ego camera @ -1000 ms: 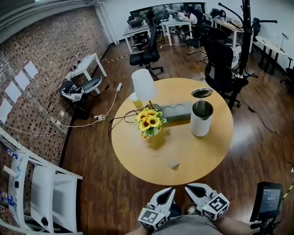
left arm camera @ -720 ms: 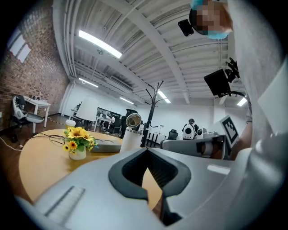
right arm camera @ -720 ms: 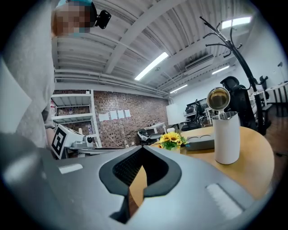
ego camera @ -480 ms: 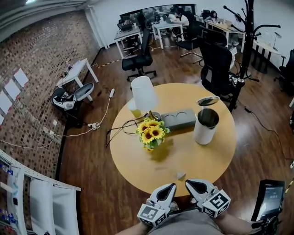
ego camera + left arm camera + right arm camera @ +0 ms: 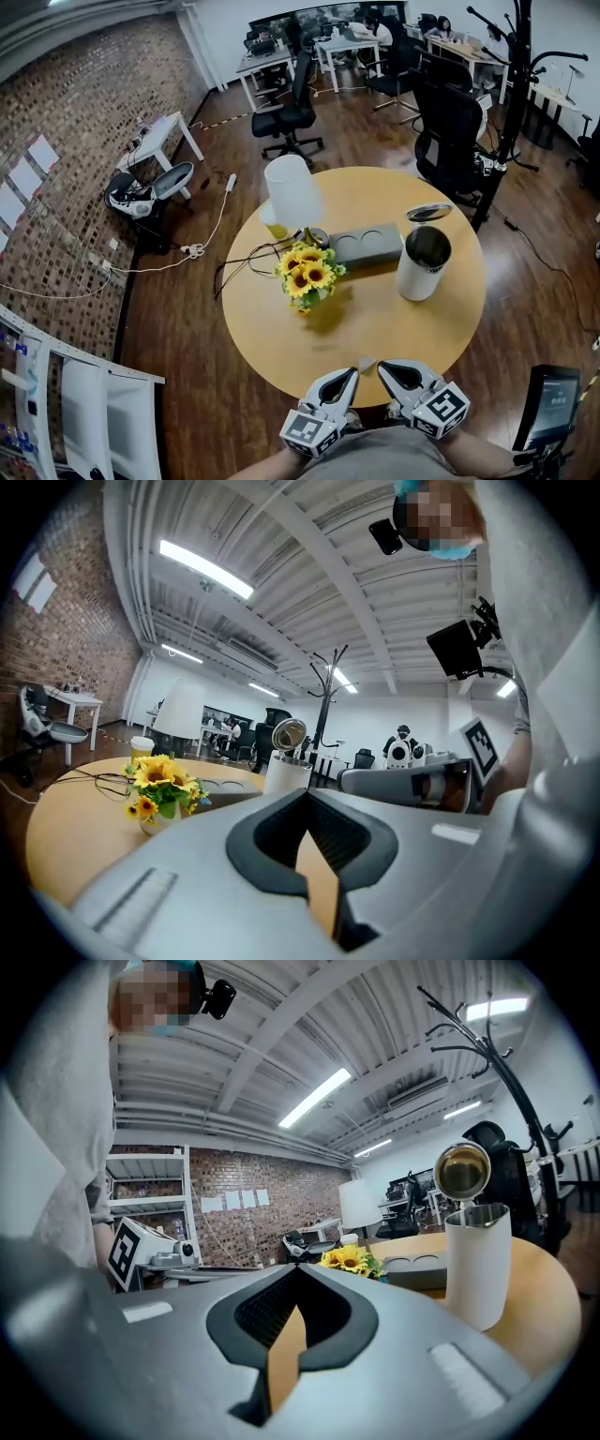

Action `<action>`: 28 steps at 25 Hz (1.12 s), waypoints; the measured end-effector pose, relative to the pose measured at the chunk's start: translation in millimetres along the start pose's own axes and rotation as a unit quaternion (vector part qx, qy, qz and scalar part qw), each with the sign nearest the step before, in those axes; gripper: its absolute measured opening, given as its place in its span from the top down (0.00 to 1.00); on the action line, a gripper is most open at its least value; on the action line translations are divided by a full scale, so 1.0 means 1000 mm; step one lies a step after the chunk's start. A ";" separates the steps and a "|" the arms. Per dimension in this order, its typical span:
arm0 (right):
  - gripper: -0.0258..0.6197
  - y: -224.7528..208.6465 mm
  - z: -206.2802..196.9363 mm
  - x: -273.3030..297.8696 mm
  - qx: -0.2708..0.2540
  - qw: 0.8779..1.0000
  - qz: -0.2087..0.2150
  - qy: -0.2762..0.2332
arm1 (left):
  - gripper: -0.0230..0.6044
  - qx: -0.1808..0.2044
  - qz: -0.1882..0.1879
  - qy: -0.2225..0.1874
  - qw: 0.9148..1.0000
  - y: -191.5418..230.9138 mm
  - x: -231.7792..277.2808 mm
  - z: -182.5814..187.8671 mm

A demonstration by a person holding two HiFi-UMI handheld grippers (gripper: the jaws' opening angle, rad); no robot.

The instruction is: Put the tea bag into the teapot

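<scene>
Pale grey, the tea bag (image 5: 366,361) lies flat on the round wooden table (image 5: 281,319) at its near edge, between the tips of the two grippers. The left gripper (image 5: 349,375) and the right gripper (image 5: 384,368) both have their jaws closed tip to tip, with nothing held. The white teapot (image 5: 419,267) stands upright on the table's right side, lid open, well apart from the tea bag. A sunflower bouquet (image 5: 307,275) stands near the centre.
</scene>
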State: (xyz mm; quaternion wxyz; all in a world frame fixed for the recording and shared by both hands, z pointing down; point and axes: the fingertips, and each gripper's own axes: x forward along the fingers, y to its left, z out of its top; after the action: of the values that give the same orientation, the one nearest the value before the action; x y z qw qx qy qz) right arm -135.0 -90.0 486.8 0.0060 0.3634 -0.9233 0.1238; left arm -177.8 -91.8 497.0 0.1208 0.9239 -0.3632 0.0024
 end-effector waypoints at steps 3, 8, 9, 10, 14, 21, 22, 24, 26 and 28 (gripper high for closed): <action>0.97 -0.006 -0.013 0.001 0.013 1.000 0.005 0.013 | 0.96 -0.002 0.009 0.017 1.000 0.001 0.004 -0.015; 0.97 -0.028 -0.031 0.011 0.028 0.999 0.010 0.031 | 0.96 -0.004 0.014 0.043 0.999 0.010 0.024 -0.041; 0.97 -0.029 -0.037 0.012 0.035 0.999 0.010 0.038 | 0.96 -0.007 0.016 0.052 0.998 0.010 0.025 -0.047; 0.97 -0.031 -0.043 0.013 0.042 0.998 0.009 0.045 | 0.96 -0.008 0.018 0.061 0.998 0.011 0.026 -0.054; 0.97 -0.044 -0.079 0.023 0.057 0.996 0.011 0.073 | 0.96 -0.010 0.025 0.092 0.995 0.022 0.037 -0.087; 0.97 -0.056 -0.141 0.036 0.087 0.989 0.017 0.122 | 0.96 -0.022 0.028 0.149 0.988 0.037 0.048 -0.151; 0.97 -0.057 -0.148 0.037 0.092 0.988 0.018 0.126 | 0.96 -0.023 0.029 0.155 0.987 0.039 0.049 -0.159; 0.97 -0.059 -0.163 0.040 0.099 0.986 0.018 0.134 | 0.96 -0.021 0.031 0.163 0.986 0.043 0.050 -0.175; 0.97 -0.061 -0.177 0.042 0.105 0.984 0.019 0.139 | 0.96 -0.020 0.033 0.172 0.984 0.047 0.050 -0.191; 0.97 -0.063 -0.187 0.044 0.110 0.983 0.019 0.144 | 0.96 -0.021 0.034 0.178 0.983 0.051 0.050 -0.201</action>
State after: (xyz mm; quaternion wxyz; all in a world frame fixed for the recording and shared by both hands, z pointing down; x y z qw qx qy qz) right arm -139.8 -120.7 687.2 0.0966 0.3230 -0.9003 0.2754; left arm -158.2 -115.7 708.2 0.2032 0.8928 -0.3675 0.1632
